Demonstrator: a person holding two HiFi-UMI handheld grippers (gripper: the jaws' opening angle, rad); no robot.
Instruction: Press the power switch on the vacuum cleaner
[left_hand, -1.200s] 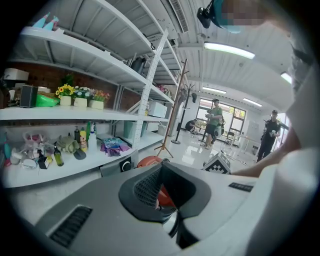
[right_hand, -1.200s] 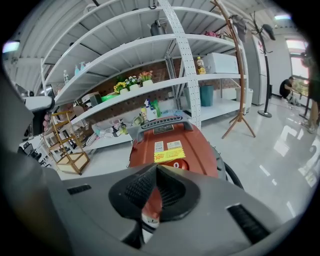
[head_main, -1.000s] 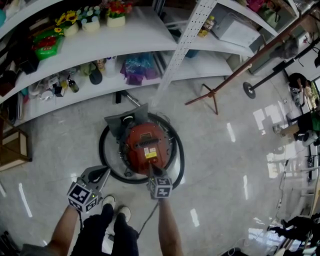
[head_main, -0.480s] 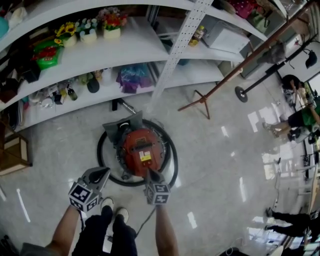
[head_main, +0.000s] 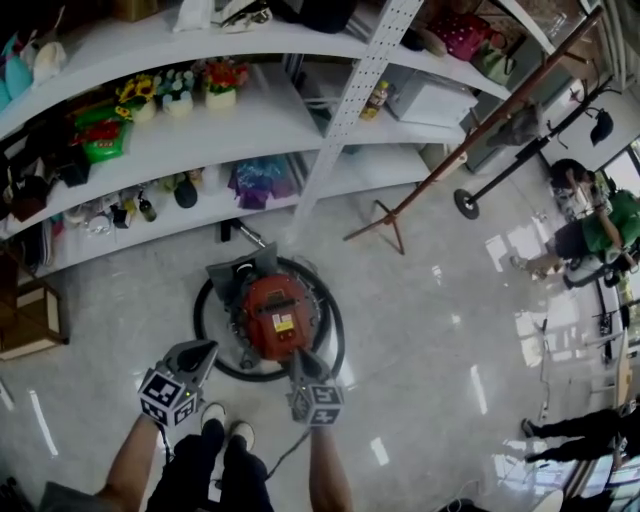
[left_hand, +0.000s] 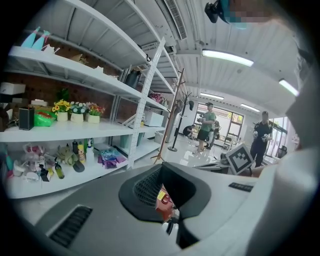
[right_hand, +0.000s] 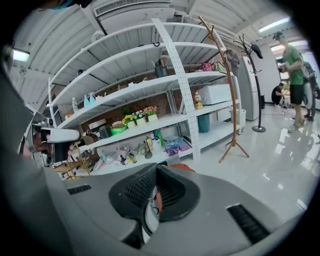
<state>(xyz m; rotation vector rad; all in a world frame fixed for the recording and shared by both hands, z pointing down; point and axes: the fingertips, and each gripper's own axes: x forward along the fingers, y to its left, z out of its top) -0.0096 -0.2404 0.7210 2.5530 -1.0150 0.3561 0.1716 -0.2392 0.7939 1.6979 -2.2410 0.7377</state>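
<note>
The red round vacuum cleaner (head_main: 272, 310) stands on the floor inside a loop of its black hose (head_main: 205, 330), with a yellow label on its top. My right gripper (head_main: 298, 354) is shut and points at the vacuum's near rim; I cannot tell whether it touches. My left gripper (head_main: 206, 348) is shut too and hangs left of the vacuum, just over the hose. In the left gripper view the left gripper (left_hand: 171, 221) shows a sliver of the red vacuum (left_hand: 163, 206) through its jaws. Above the right gripper (right_hand: 152, 206) the vacuum (right_hand: 181, 168) peeks out.
White shelves (head_main: 250, 95) with flower pots, bottles and bags curve behind the vacuum. A wooden coat stand (head_main: 390, 215) leans at the right. The person's shoes (head_main: 228, 422) and a cord (head_main: 285, 450) are just below the grippers. People stand far right (head_main: 590, 235).
The head camera has risen and pulled back. My right gripper's tip has drawn back from the vacuum's top near the label to its near rim. The left gripper has held its place.
</note>
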